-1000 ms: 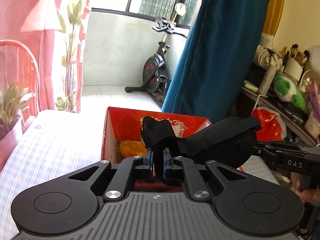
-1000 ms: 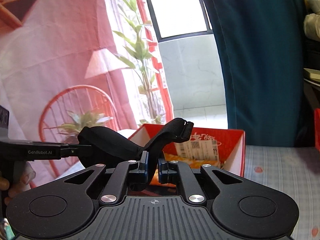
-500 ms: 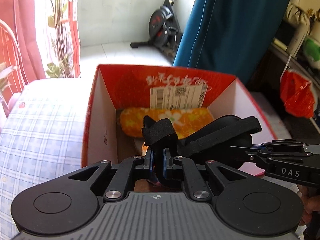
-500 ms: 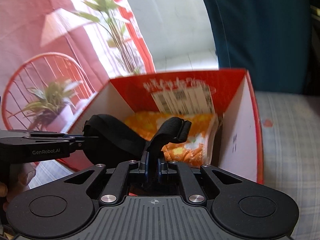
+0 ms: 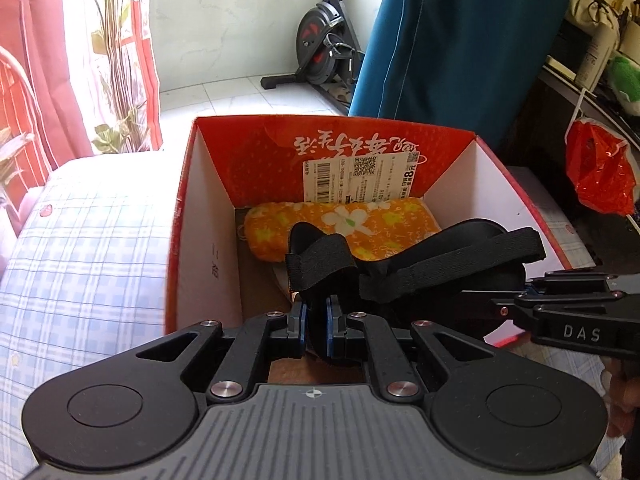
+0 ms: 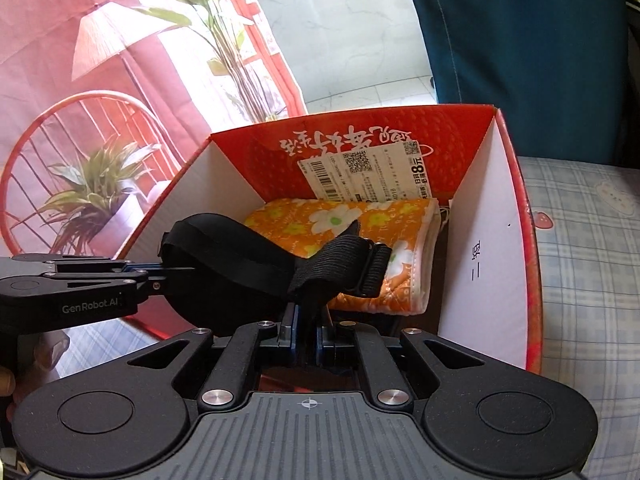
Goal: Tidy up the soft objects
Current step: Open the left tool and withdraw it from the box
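Black strapped pad (image 5: 420,264) pinched at opposite ends by left claw (image 5: 316,312) and right claw (image 6: 306,320), above red box (image 5: 180,216).

The black strap item (image 5: 420,264) hides the near edge of the orange flowered cloth (image 5: 360,220) and much of the floor of the red box (image 5: 188,240), and its pinched ends vanish between closed jaws. The box's near wall is behind the gripper bodies. Small print on the white label (image 6: 364,172) cannot be read. The exercise bike (image 5: 320,48) and the plant (image 6: 208,28) are cut at the top edge. Only a sliver of a hand (image 5: 624,404) shows.
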